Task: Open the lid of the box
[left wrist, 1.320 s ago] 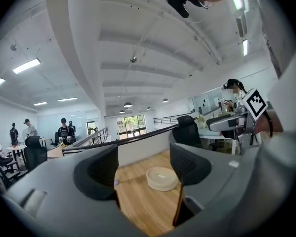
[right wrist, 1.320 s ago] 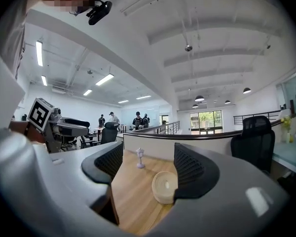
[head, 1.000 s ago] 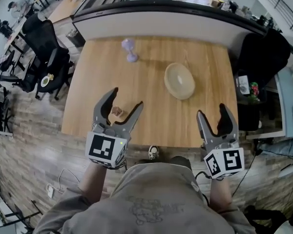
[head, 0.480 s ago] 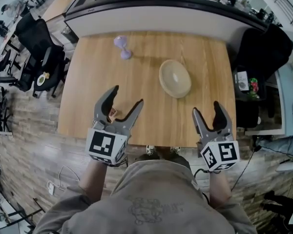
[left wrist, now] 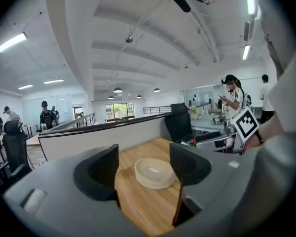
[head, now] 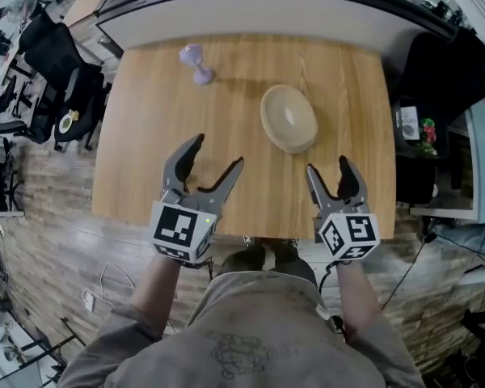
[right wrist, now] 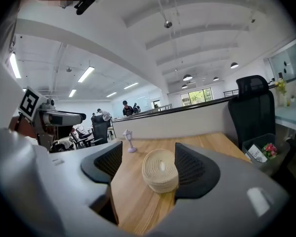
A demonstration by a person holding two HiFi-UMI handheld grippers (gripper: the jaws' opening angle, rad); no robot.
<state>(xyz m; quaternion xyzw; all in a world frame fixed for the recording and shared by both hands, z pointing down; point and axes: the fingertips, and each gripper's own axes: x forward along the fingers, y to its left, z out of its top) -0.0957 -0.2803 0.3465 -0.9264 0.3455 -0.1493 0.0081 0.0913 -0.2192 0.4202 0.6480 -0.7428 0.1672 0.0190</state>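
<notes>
A round cream woven box with its lid on sits on the wooden table, right of the middle. My left gripper hovers over the table's near edge, left of the box, open and holding nothing. My right gripper hangs open just short of the box, near the front edge. The left gripper view shows the box framed between the open jaws, some way ahead. In the right gripper view the box lies closer, ahead of the jaws and apart from them.
A small purple lamp-shaped ornament stands at the table's far left. A white curved partition runs along the far edge. Black office chairs stand to the left and a dark chair to the right. People stand in the background.
Both grippers have moved forward over the table's near edge, the right one also leftward toward the box. A small brown object seen by the left jaws earlier no longer shows.
</notes>
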